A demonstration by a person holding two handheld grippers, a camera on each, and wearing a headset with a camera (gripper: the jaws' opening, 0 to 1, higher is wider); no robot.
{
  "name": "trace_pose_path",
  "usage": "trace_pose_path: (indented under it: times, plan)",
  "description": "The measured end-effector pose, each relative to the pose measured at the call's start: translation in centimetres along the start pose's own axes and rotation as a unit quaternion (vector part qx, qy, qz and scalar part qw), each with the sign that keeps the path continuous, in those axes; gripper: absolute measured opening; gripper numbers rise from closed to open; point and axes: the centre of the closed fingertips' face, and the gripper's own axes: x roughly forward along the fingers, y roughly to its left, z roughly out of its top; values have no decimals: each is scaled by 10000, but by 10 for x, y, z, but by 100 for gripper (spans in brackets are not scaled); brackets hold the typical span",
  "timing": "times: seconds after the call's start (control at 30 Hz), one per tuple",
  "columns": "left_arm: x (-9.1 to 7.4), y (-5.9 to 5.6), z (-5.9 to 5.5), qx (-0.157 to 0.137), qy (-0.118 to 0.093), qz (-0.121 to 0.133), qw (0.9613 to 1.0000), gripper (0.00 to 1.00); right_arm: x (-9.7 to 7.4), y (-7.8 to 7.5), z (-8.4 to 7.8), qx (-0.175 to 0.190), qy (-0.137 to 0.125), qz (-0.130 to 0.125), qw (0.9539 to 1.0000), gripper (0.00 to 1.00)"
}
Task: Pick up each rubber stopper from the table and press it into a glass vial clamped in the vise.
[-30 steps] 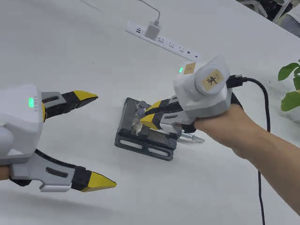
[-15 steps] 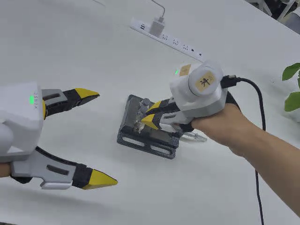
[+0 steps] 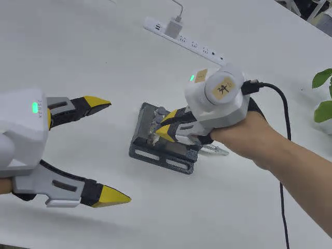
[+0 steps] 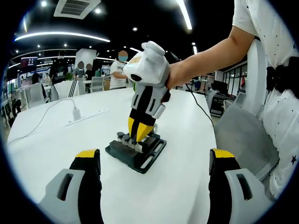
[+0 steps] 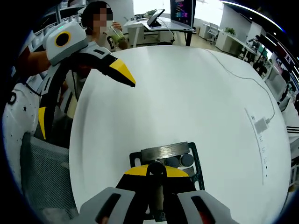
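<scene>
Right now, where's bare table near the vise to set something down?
Bare table lies between the vise and the power strip, and along the vise's near side. The gap toward the open left gripper is free too. Crowded: the vise top, where the right gripper is closed on a stopper, and the cable side beyond it.

This is probably an open-plan office: long ceiling light strips are glowing overhead, people are standing among chairs and other desks, a monitor is shining, and a power strip is lying on the broad white table.
</scene>
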Motion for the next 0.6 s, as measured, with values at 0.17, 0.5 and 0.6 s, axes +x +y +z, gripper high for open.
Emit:
trace_pose_path:
  times: [0.17, 0.5, 0.6]
  plan:
    - [-2, 0, 0, -18, -10, 4, 10000, 95, 0, 1, 1, -33, 45, -1, 10000, 6]
    - [-2, -1, -1, -33, -21, 11, 10000, 94, 0, 1, 1, -121, 235, 11, 9997, 5]
    - [-3, 0, -1, -48, -42, 22, 10000, 94, 1, 1, 1, -118, 286, -6, 9995, 5]
